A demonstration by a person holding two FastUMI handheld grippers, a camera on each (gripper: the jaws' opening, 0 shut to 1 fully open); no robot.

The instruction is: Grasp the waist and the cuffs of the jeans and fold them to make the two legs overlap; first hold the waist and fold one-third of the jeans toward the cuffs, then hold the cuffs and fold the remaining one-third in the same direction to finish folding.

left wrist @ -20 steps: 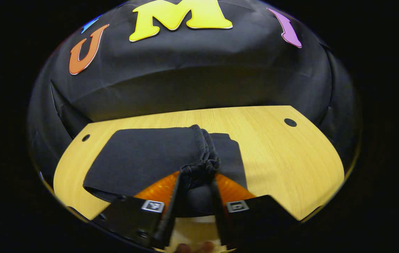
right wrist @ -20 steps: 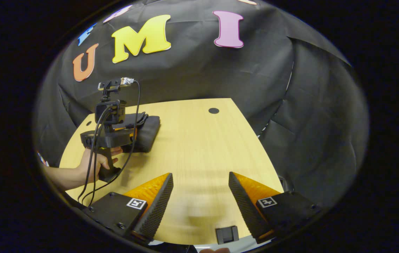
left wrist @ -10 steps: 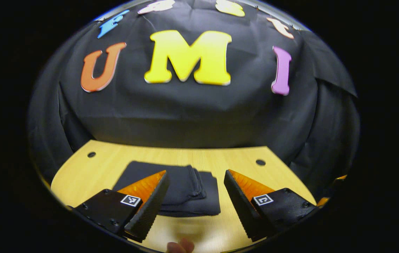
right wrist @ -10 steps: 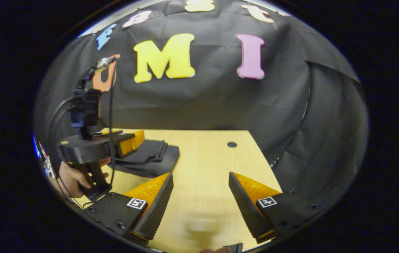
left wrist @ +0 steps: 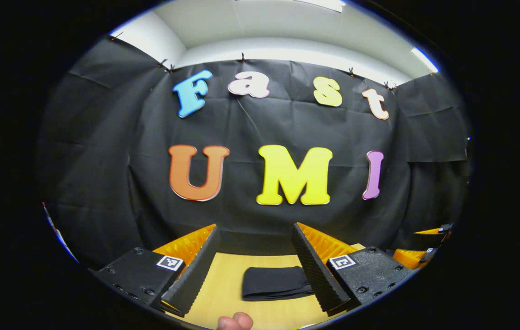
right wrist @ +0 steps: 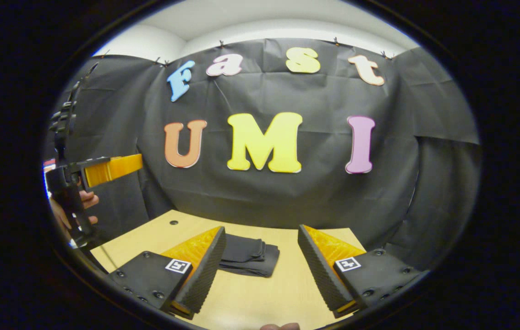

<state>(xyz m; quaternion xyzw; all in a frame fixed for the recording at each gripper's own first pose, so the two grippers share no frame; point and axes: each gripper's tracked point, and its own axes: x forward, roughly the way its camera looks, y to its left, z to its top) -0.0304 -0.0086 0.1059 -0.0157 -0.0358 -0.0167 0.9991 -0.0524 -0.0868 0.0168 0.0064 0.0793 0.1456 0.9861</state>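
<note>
Jaws spread wide and holding nothing, the left gripper (left wrist: 256, 256) hangs raised above the table (left wrist: 223, 293), aimed level at the booth's cloth wall rather than down at the work. Between and beyond its fingers lie the jeans (left wrist: 274, 283), a compact dark bundle resting flat on the wood with no tool touching them. A fingertip (left wrist: 234, 321) of the person's holding hand shows at the bottom edge of the left gripper view.

The right gripper (right wrist: 262, 256) hangs likewise, its jaws parted and empty, well apart from the bundle, which in the right gripper view sits beyond its left finger, the stacked folded layers showing along one side. At the far left of that view the left gripper shows side-on, lifted clear of the table, a hand (right wrist: 69, 211) wrapped round its handle.

With the garment lying as a small layered packet and both tools lifted off it, the folding appears complete; the raised, open posture suggests nothing more is meant to be taken hold of.
</note>
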